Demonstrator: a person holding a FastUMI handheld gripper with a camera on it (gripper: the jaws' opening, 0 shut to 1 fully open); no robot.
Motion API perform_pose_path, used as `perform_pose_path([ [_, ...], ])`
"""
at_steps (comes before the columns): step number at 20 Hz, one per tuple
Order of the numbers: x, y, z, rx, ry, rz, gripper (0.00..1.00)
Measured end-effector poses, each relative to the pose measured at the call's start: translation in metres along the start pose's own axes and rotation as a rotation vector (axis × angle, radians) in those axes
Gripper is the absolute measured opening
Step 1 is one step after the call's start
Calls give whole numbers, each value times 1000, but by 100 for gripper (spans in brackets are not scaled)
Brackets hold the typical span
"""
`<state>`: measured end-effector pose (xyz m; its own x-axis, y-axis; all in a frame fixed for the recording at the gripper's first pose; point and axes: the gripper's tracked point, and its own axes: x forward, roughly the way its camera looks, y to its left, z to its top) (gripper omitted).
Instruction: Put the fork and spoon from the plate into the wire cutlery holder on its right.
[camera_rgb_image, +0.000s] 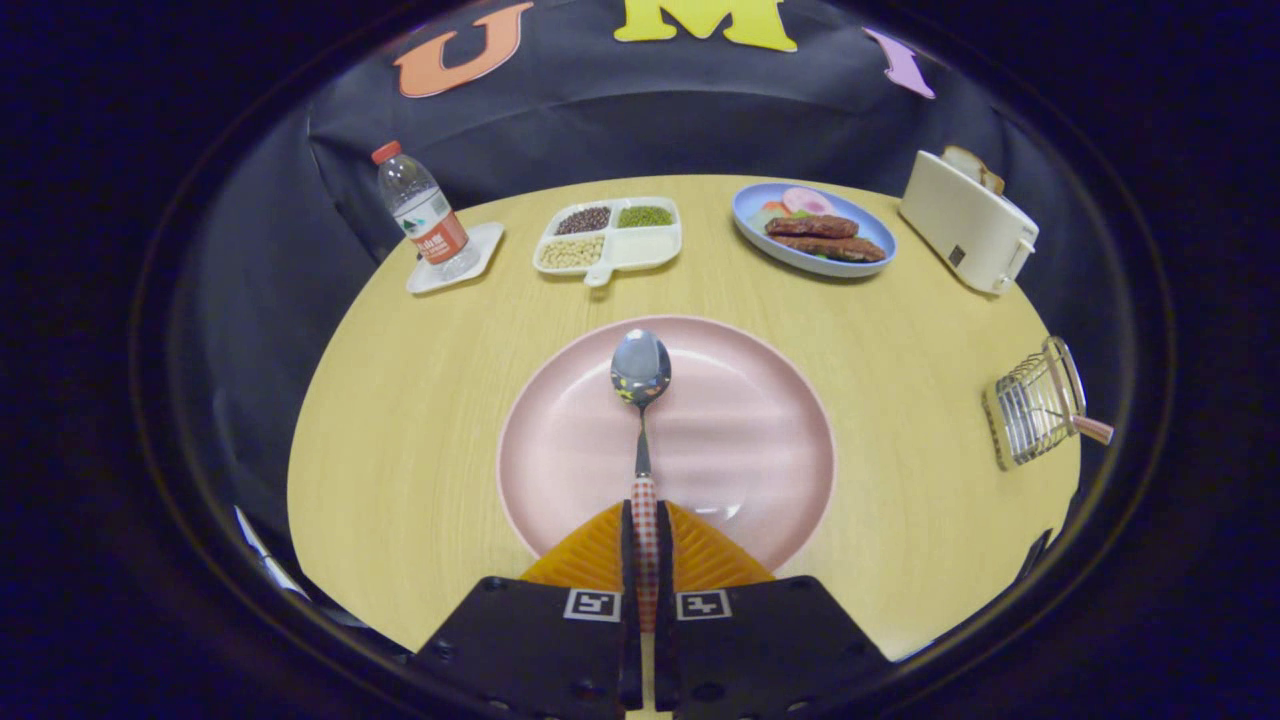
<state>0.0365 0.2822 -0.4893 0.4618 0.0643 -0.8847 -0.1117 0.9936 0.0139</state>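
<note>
My gripper (646, 520) is shut on the checked handle of the spoon (641, 372). The spoon points straight ahead from the fingers, its steel bowl over the far half of the pink plate (760, 440). Whether the spoon is lifted off the plate or rests on it I cannot tell. The wire cutlery holder (1030, 405) stands to the right of the plate near the table's right edge. A handle (1092, 429), probably the fork's, sticks out of the holder toward the right.
Along the back of the round wooden table (400, 420) stand a water bottle (422, 212) on a white coaster, a divided white dish (610, 236) of beans, a blue plate (812, 232) with food, and a white toaster (968, 220).
</note>
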Motion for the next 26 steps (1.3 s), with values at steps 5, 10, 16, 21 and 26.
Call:
perform_pose_path([
  [5,-45,-46,22,24,-9,11,5],
  [10,-88,-123,57,3,-71,-40,5],
  [16,-121,-216,74,68,-32,-81,5],
  [21,-142,-281,82,85,78,-115,5],
  [26,-158,-320,90,113,166,-83,5],
])
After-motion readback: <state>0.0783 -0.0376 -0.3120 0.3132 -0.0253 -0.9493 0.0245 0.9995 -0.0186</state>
